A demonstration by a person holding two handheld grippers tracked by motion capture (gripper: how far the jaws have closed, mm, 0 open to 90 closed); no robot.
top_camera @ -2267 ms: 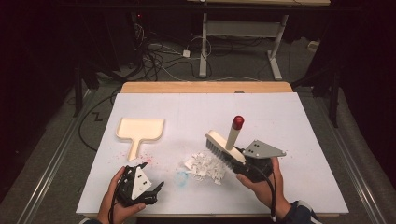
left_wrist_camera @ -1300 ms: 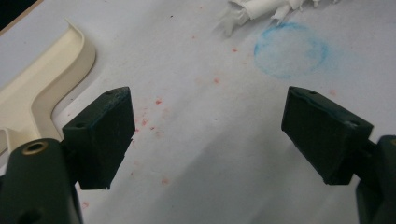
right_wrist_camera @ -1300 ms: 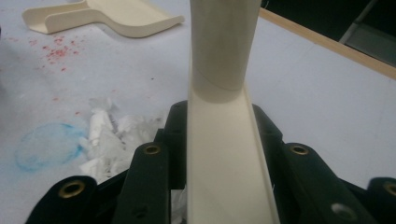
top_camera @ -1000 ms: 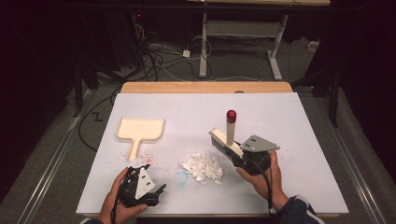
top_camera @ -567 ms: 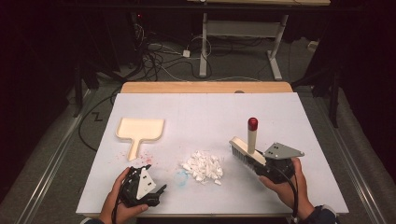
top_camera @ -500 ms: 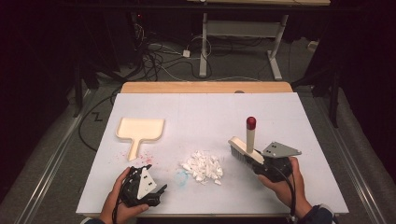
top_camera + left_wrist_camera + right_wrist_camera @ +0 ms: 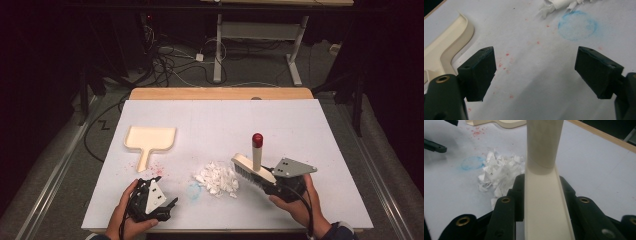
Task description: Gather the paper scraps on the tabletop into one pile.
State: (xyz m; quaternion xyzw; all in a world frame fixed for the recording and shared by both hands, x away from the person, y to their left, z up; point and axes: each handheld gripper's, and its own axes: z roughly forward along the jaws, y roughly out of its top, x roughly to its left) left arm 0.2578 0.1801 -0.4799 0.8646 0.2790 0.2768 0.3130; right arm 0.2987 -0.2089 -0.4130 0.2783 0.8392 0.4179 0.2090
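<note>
A cream brush (image 7: 248, 168) with an upright red-knobbed handle (image 7: 257, 140) stands bristles-down just right of a heap of white paper scraps (image 7: 217, 178). My right gripper (image 7: 264, 183) is shut on the brush's back end; in the right gripper view the cream brush body (image 7: 544, 205) sits clamped between the jaws, with the scraps (image 7: 500, 172) to its left. My left gripper (image 7: 159, 206) rests near the front edge, open with nothing in it, its pads (image 7: 479, 72) wide apart over bare table. A cream dustpan (image 7: 149, 140) lies flat at the left; its edge (image 7: 444, 47) is in the left gripper view too.
The white tabletop (image 7: 300, 130) carries a faint blue chalk ring (image 7: 194, 189) left of the scraps and red specks (image 7: 156, 169) by the dustpan handle. A wooden strip (image 7: 220, 93) runs along the table's far edge, and beyond it are desk legs and cables on the floor.
The right gripper drew the brush off to the right of the scraps, then brought it back left to the heap's right edge. The heap is tighter than before. The left gripper has kept still.
</note>
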